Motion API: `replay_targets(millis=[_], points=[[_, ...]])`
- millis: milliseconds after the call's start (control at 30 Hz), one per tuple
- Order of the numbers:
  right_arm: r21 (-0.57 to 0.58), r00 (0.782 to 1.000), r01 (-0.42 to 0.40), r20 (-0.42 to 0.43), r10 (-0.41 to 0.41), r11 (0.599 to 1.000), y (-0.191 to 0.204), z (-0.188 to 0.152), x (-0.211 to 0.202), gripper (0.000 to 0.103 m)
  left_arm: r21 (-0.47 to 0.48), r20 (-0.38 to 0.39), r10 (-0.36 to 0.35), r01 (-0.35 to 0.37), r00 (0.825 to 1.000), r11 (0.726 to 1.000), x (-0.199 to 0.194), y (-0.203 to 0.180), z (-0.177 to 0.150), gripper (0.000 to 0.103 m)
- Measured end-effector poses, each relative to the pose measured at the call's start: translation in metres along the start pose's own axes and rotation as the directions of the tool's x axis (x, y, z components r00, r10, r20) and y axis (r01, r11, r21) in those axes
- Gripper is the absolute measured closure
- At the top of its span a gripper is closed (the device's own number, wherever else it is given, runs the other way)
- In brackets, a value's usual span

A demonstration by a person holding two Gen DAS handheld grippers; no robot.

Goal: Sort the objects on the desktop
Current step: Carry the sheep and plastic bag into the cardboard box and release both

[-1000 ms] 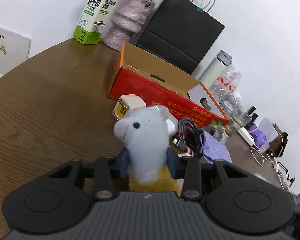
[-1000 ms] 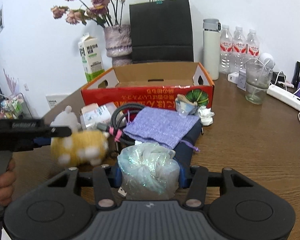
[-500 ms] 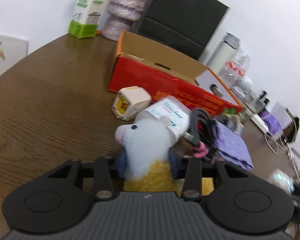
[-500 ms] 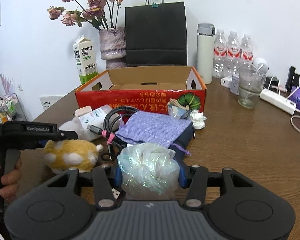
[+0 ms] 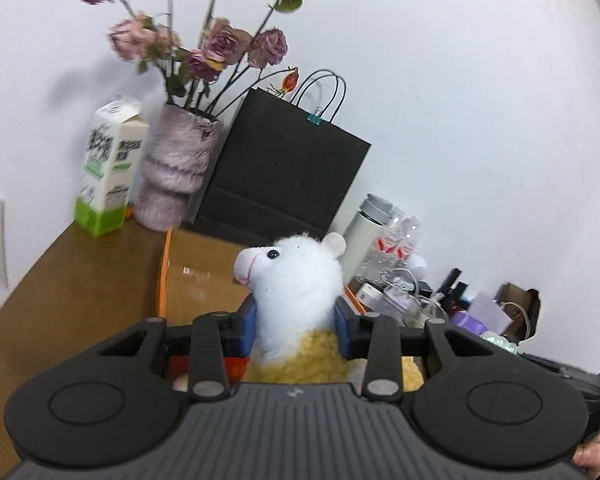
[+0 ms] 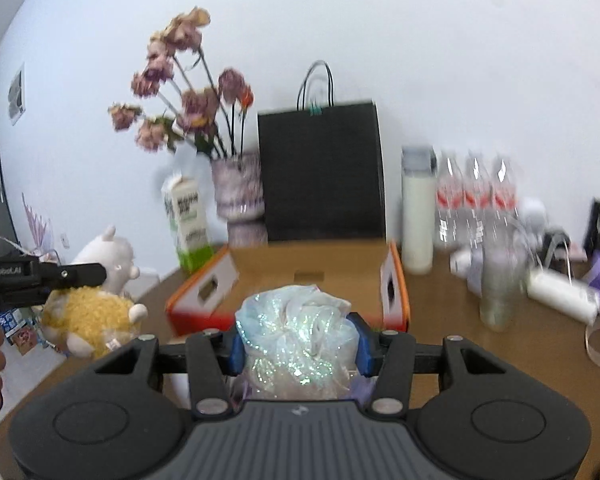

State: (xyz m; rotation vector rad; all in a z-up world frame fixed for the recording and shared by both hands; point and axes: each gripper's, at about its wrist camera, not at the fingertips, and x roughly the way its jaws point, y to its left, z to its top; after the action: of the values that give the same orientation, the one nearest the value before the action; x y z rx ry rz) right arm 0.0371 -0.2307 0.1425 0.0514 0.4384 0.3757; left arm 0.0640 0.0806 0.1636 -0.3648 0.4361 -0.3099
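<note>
My left gripper is shut on a white and yellow plush toy and holds it in the air in front of the open orange cardboard box. The toy also shows in the right wrist view, left of the box. My right gripper is shut on a shimmery gauze bag, raised just before the box's near edge.
Behind the box stand a milk carton, a vase of dried flowers and a black paper bag. To the right are a white flask, water bottles, a glass and cables.
Both grippers have risen from the table with their loads and moved toward the box. The clutter in front of the box has dropped out of view.
</note>
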Motion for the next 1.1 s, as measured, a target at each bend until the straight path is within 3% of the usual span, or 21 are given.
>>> replay_targets(millis=[100,200,300,433,567,600,667,800,1100], points=[[-0.001,0.997,-0.002,-0.08,0.002,1.0,-0.008,0.034,0.056,0.055,0.0,-0.091,0.055,-0.056,0.994,0.998,0.064,0.002,0.032,0.064],[0.014,0.978,0.038,-0.206,-0.034,0.999,-0.025,0.056,0.126,0.055,0.005,-0.202,0.121,-0.123,0.972,0.992,0.124,0.012,0.041,0.064],[0.04,0.94,0.06,-0.339,-0.043,0.997,-0.038,0.062,0.188,0.055,0.009,-0.311,0.21,-0.218,0.927,0.976,0.178,0.03,0.035,0.064],[0.001,0.862,0.112,-0.497,-0.097,0.994,-0.046,0.048,0.251,0.055,0.086,-0.395,0.297,-0.287,0.869,0.954,0.214,0.046,0.018,0.063],[-0.06,0.811,0.144,-0.564,-0.152,0.988,-0.048,0.028,0.272,0.055,0.197,-0.441,0.338,-0.277,0.832,0.94,0.227,0.052,0.001,0.062],[-0.05,0.802,0.137,-0.58,-0.14,0.989,-0.05,0.022,0.274,0.055,0.224,-0.425,0.336,-0.262,0.841,0.939,0.224,0.05,-0.003,0.062],[-0.101,0.802,0.129,-0.575,-0.163,0.987,-0.044,0.015,0.27,0.055,0.252,-0.426,0.34,-0.251,0.838,0.935,0.219,0.046,-0.008,0.062],[-0.155,0.777,0.125,-0.599,-0.194,0.98,-0.027,0.002,0.26,0.052,0.311,-0.415,0.36,-0.241,0.836,0.919,0.211,0.04,-0.016,0.061],[-0.129,0.769,0.151,-0.608,-0.198,0.98,-0.013,-0.014,0.219,0.051,0.328,-0.4,0.345,-0.219,0.849,0.919,0.178,0.029,-0.034,0.058]])
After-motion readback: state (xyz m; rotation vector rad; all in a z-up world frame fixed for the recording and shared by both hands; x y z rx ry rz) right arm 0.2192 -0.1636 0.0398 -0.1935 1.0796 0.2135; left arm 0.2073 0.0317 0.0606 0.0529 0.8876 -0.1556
